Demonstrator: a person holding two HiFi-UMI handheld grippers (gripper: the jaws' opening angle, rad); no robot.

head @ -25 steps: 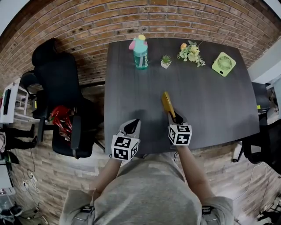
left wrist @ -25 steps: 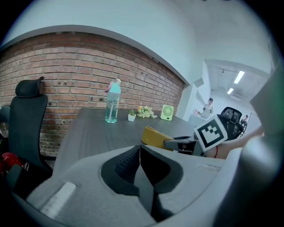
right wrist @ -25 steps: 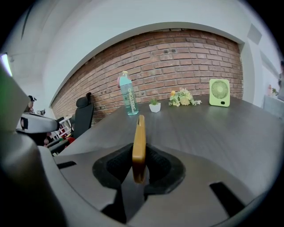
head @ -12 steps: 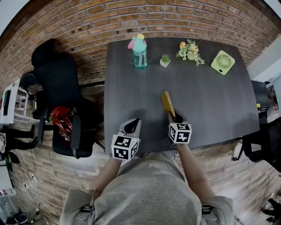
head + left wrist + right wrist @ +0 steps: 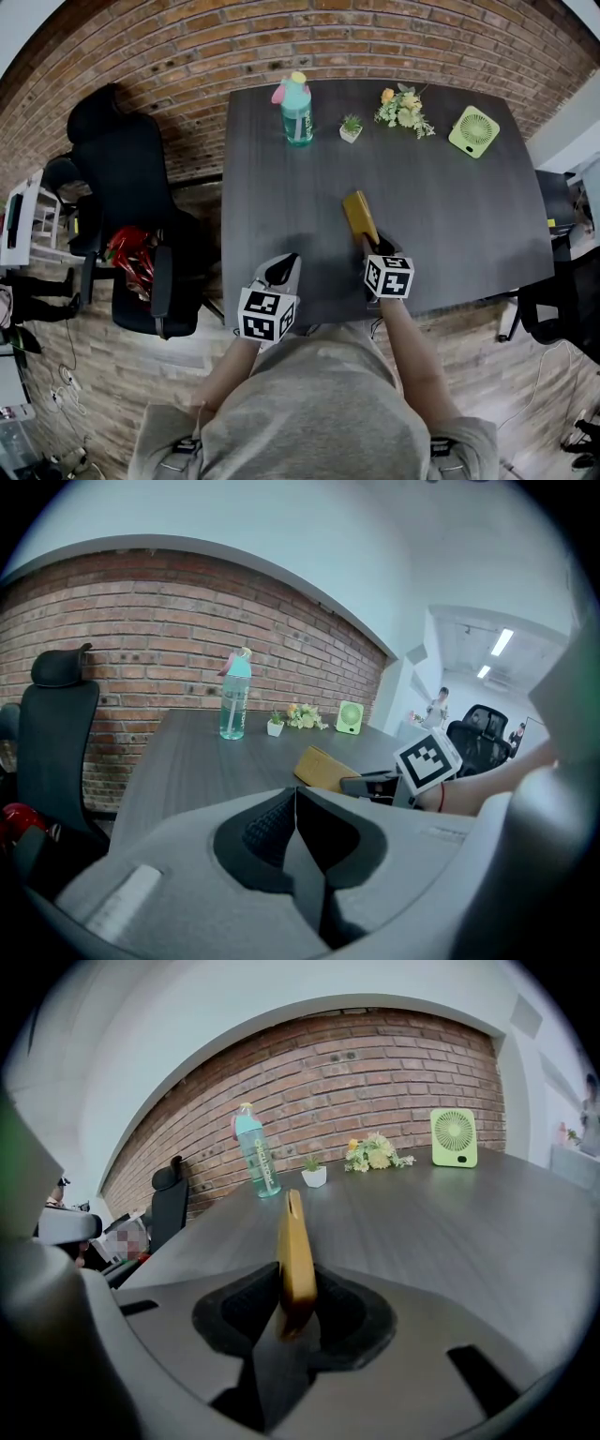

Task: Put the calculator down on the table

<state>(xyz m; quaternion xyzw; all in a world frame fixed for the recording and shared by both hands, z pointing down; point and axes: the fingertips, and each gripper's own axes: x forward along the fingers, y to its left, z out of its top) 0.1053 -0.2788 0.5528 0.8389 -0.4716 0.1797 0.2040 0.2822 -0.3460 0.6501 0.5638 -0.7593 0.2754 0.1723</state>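
Near the counter's (image 5: 281,169) front edge, my right gripper (image 5: 298,1290) has just been spreading its jaws, the calculator (image 5: 295,1241) loose between them; my left gripper's (image 5: 294,803) jaws are pressed together.

Dark grey wood-grain table (image 5: 459,220), far edge against the brick wall. Along the far edge, left to right, all spaced apart:
- teal water bottle (image 5: 297,111) with a pink and yellow lid, upright
- small potted plant (image 5: 350,127) in a white pot
- bunch of flowers (image 5: 405,108), lying down
- green fan (image 5: 473,131), upright, near the far right corner

Yellow calculator (image 5: 360,216) over the front-middle area; can't tell if it rests on the top.
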